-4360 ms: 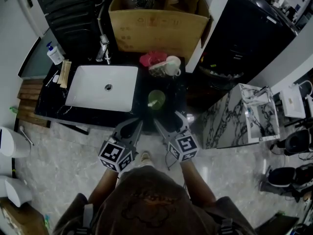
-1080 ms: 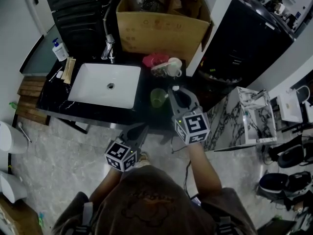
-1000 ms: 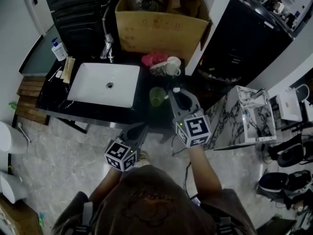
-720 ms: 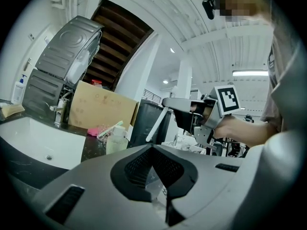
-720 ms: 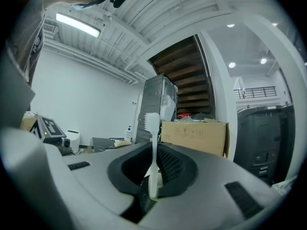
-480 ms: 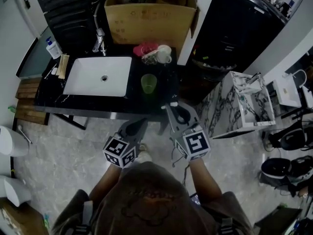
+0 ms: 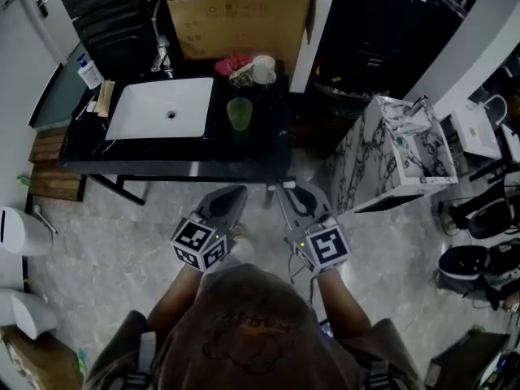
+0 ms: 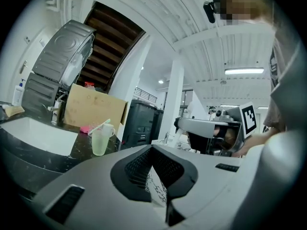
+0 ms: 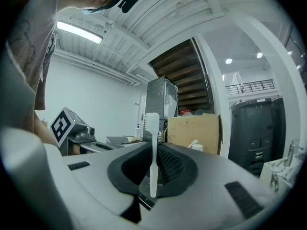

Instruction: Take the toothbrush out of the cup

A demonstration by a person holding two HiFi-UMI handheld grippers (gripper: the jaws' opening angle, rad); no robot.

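A white toothbrush (image 9: 153,152) stands upright between the pads of my right gripper (image 9: 152,150), which is shut on its handle, bristle head up. In the head view that gripper (image 7: 286,188) hangs over the grey floor, well in front of the counter. The translucent green cup (image 7: 239,114) stands on the black counter (image 7: 268,149) right of the sink, and it also shows in the left gripper view (image 8: 100,142). My left gripper (image 7: 234,193) is beside the right one, shut with nothing in it (image 8: 153,148).
A white sink (image 7: 158,108) with a faucet (image 7: 160,55) is set in the counter. Behind the cup are a white mug (image 7: 262,67), a pink item (image 7: 231,62) and a cardboard box (image 7: 240,23). A marble-patterned cabinet (image 7: 382,153) stands to the right.
The right gripper has pulled back from beside the cup to over the floor, toothbrush still in it. The person has stepped away from the counter. The left gripper stays low and shut.
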